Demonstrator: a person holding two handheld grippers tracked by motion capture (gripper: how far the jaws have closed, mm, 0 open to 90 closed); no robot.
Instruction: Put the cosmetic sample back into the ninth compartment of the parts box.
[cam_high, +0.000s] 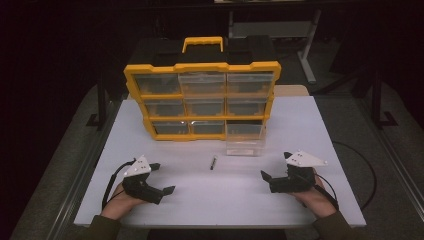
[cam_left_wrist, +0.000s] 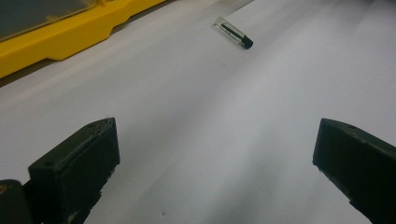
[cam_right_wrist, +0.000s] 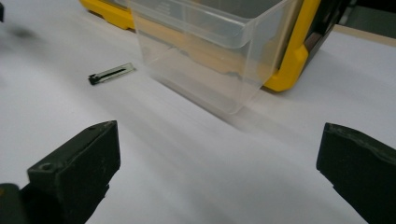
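A small clear tube with a dark end is seen lying flat on the white table, near the table's middle, untouched. In the left gripper view the small clear tube lies at about 12 o'clock, well ahead of the jaws, dark cap pointing lower right. In the right gripper view it lies at about 10 o'clock, again well apart from the jaws.

Just beside the tube, at its 2 o'clock in the high view, a clear plastic drawer is noted, pulled out of the bottom-right slot of the yellow organizer and resting on the table (contents cannot be told). The clear plastic drawer is seen close ahead in the right gripper view, with the yellow frame behind it. The organizer stands upright at the table's far side, three rows of three drawers, a yellow handle on top.

The left gripper is held low at the tube's 8 o'clock, jaws spread wide with nothing between them. The right gripper is held at the tube's 4 o'clock, jaws likewise spread wide and empty. Both are well apart from the tube. A hand and sleeve are seen behind each at the near table edge.
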